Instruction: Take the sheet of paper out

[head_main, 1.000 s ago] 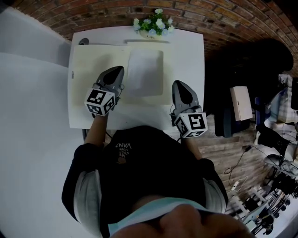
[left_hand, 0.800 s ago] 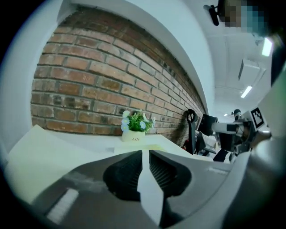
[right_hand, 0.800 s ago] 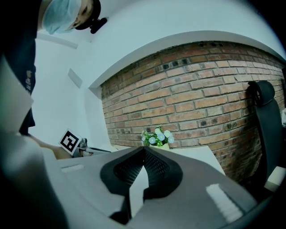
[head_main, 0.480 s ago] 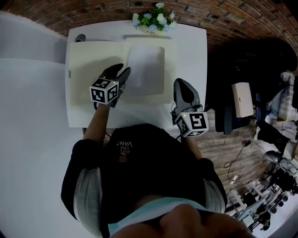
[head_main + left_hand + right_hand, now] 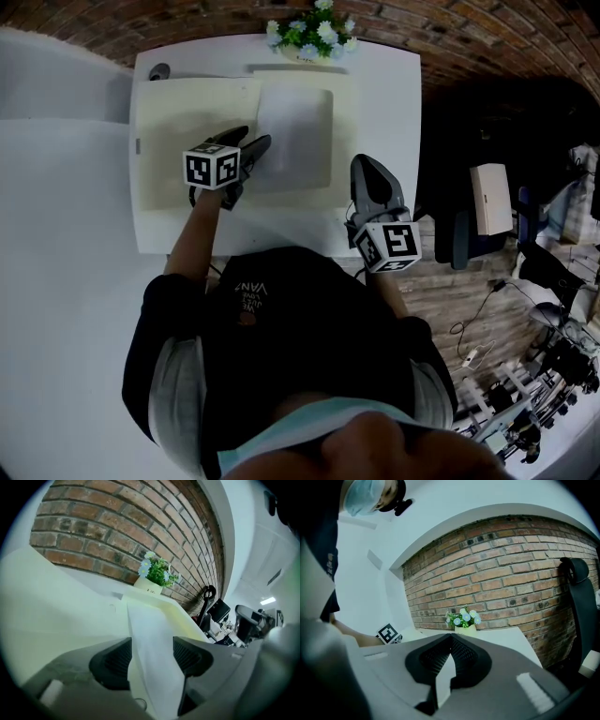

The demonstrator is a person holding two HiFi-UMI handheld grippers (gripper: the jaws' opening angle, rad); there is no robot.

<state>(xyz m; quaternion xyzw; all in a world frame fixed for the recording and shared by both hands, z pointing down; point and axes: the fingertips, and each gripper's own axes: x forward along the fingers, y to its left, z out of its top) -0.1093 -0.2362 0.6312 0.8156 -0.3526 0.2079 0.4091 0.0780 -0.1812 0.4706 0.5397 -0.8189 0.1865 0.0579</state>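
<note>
Head view: the left gripper [image 5: 251, 142] had dropped to the left edge of the sheet of paper [image 5: 300, 131], which lay on a cream folder [image 5: 187, 112] on the counter [image 5: 389, 84]. Left gripper view: its jaws had just spread, with the sheet's edge between them but unpinched, so a grasp seemed next. Right gripper view: the right gripper [image 5: 451, 641] was clenched and empty.

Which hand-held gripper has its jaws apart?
The left hand-held gripper: its jaws have just been opening, with the sheet of paper between them; the right hand-held gripper has its jaws together.
</note>
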